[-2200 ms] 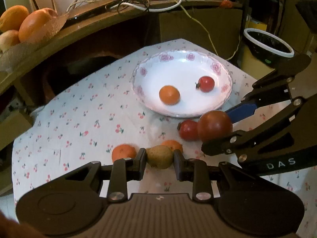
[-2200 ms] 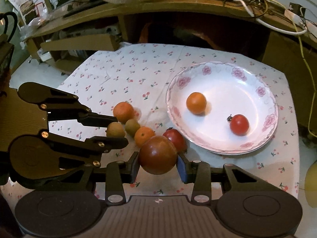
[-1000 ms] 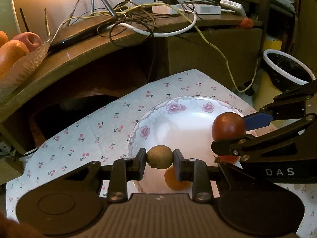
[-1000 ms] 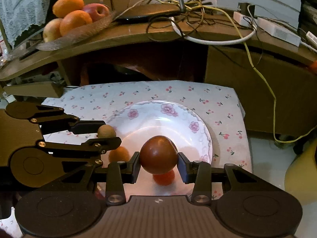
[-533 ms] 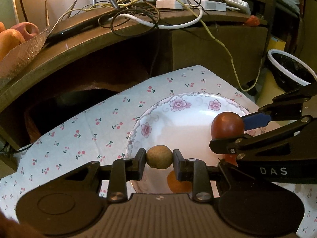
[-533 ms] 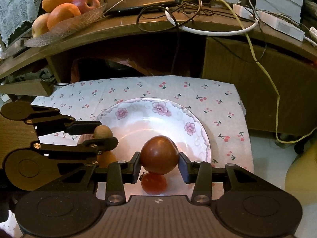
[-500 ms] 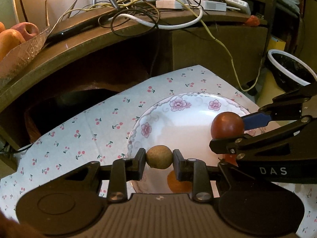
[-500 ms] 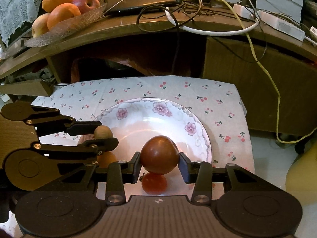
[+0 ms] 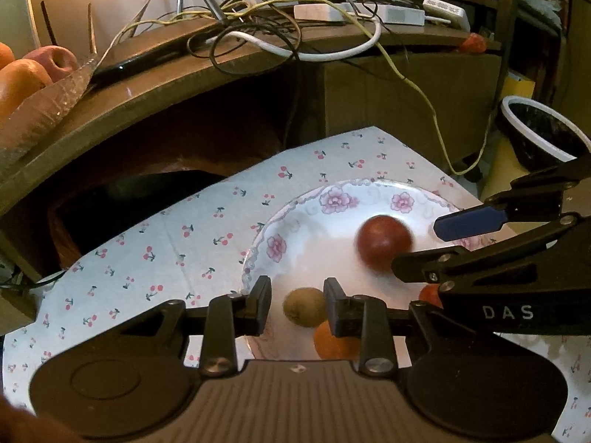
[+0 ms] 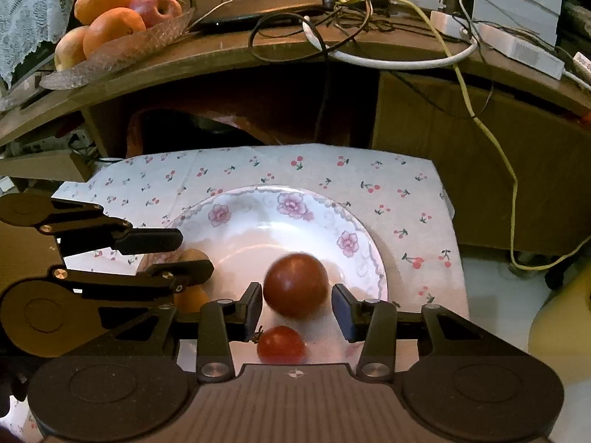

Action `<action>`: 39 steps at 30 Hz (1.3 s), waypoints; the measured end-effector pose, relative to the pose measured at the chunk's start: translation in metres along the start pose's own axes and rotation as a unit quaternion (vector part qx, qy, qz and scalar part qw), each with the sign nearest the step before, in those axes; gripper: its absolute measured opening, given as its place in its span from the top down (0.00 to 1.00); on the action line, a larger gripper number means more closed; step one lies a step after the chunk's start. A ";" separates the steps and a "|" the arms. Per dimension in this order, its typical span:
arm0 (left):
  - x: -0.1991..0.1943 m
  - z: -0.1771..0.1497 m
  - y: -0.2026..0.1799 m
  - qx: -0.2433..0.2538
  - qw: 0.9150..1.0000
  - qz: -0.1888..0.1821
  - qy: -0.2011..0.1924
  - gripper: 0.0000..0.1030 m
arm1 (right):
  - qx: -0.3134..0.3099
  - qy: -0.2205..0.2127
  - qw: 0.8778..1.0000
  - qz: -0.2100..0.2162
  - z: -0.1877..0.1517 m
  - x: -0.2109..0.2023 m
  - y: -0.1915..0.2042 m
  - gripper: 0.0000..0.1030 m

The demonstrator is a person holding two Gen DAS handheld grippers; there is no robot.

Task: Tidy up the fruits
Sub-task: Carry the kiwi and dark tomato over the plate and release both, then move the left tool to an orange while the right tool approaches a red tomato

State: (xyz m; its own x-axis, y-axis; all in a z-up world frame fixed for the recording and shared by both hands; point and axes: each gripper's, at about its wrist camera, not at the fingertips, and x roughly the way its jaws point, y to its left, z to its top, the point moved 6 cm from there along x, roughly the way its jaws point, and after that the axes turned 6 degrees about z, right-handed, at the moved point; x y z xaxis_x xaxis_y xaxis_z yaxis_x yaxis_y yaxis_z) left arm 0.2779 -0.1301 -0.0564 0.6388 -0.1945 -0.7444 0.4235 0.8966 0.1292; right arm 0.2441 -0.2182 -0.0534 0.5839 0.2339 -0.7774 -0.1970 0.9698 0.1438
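Observation:
My left gripper (image 9: pixel 297 304) is open over the floral plate (image 9: pixel 332 199). The small brown fruit (image 9: pixel 304 306) sits loose between its fingers, close to the right one. An orange (image 9: pixel 334 343) lies just below it. My right gripper (image 10: pixel 297 304) is open too. The large dark red fruit (image 10: pixel 295 284) is free between its fingers, blurred, over the plate (image 10: pixel 291 203); it also shows in the left wrist view (image 9: pixel 384 241). A small red tomato (image 10: pixel 281 345) lies below it. The right gripper shows in the left wrist view (image 9: pixel 436 243), the left gripper in the right wrist view (image 10: pixel 192 253).
The plate rests on a cherry-print cloth (image 9: pixel 177 240). Behind it stands a wooden desk (image 10: pixel 258 48) with tangled cables (image 9: pixel 280 33) and a glass dish of oranges and apples (image 10: pixel 110 26). A white-rimmed bin (image 9: pixel 543 129) stands at the right.
Both grippers have opened and let go of their fruits. The brown fruit and the dark red fruit have dropped toward the plate.

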 end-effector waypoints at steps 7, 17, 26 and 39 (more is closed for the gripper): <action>-0.012 0.005 0.007 -0.005 1.000 0.005 -0.010 0.63 | 0.003 -0.008 1.000 0.002 0.003 -0.004 0.000 0.53; -0.046 -0.003 0.016 -0.021 0.999 0.012 -0.020 0.62 | 0.002 -0.020 1.000 0.013 0.002 -0.025 0.013 0.53; -0.086 -0.028 0.023 -0.039 0.999 0.016 -0.019 0.61 | 0.000 -0.029 0.999 0.034 -0.011 -0.054 0.042 0.49; -0.113 -0.084 0.026 -0.013 1.000 0.007 0.012 0.60 | -0.025 0.012 0.998 0.054 -0.061 -0.066 0.078 0.48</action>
State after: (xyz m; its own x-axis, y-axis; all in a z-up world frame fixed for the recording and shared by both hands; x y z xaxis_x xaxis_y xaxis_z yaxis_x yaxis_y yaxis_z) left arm 0.1631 -0.0515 -0.0241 0.6282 -0.1723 -0.7587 0.3982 0.9090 0.1233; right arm 0.1419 -0.1622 -0.0284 0.5382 0.3353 -0.7733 -0.2981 0.9339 0.1975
